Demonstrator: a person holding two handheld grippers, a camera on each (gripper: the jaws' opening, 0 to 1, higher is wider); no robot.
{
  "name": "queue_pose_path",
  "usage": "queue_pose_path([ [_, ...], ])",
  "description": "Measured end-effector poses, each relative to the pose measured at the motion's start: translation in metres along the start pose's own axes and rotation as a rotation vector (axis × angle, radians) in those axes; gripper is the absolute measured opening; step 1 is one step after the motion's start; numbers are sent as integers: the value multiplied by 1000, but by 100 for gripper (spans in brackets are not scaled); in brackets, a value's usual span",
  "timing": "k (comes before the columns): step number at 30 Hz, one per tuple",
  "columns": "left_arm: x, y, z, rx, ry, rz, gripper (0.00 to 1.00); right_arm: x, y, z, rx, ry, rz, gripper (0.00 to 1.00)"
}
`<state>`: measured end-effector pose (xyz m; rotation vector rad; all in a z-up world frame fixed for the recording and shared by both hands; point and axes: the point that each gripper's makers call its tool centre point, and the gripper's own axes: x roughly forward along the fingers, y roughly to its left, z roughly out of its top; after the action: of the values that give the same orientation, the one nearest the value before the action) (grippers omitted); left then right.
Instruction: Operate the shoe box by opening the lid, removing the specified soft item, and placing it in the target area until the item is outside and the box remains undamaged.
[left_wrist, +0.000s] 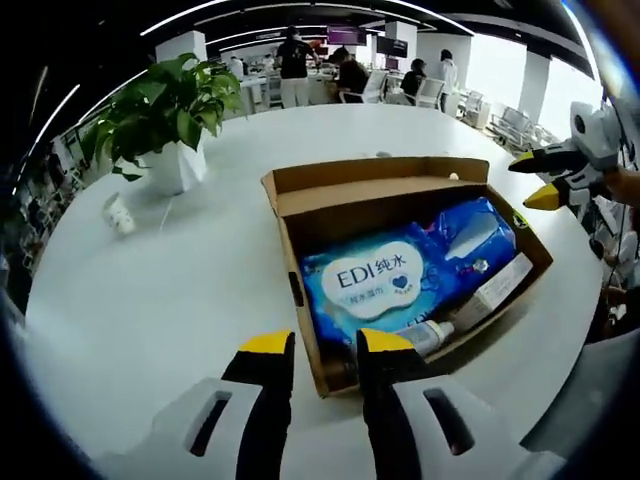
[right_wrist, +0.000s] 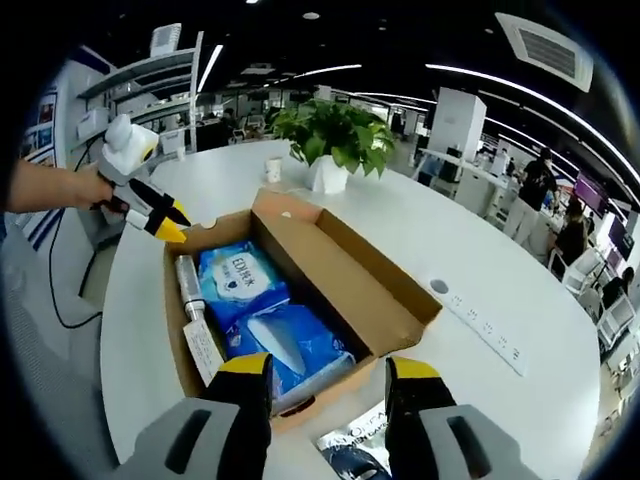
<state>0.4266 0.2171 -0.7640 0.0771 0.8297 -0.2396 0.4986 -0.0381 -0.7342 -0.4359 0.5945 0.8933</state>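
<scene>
Honestly, the bottle (left_wrist: 428, 336) sits half-hidden behind the left gripper (left_wrist: 327, 342); blue wipes pack (right_wrist: 262, 320) fills the open shoe box (right_wrist: 375, 295), both grippers released, right gripper (right_wrist: 328, 367).

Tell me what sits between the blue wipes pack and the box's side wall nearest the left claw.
In the right gripper view, a slim bottle and a narrow white carton lie end to end between the wipes pack and that wall of the shoe box.
</scene>
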Motion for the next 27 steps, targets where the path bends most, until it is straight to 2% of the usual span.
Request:
queue_pose_path([
  [5, 4, 0, -8, -33, 7, -6, 19, 13, 3, 1, -29, 20, 9, 37],
  [13, 6, 7, -6, -75, -17, 19, 11, 35, 8, -5, -66, 68, 22, 30],
  [16, 8, 8, -12, -95, 1, 9, 10, 43, 10, -8, -87, 94, 21, 26],
  [17, 8, 8, -10, -118, -12, 2, 10, 45, 11, -8, -97, 101, 19, 24],
  [23, 9, 6, -10, -124, -14, 4, 7, 54, 7, -10, -111, 122, -4, 16],
  [27, 9, 7, -10, -130, -16, 8, 6, 58, 8, -12, -114, 133, -3, 14],
])
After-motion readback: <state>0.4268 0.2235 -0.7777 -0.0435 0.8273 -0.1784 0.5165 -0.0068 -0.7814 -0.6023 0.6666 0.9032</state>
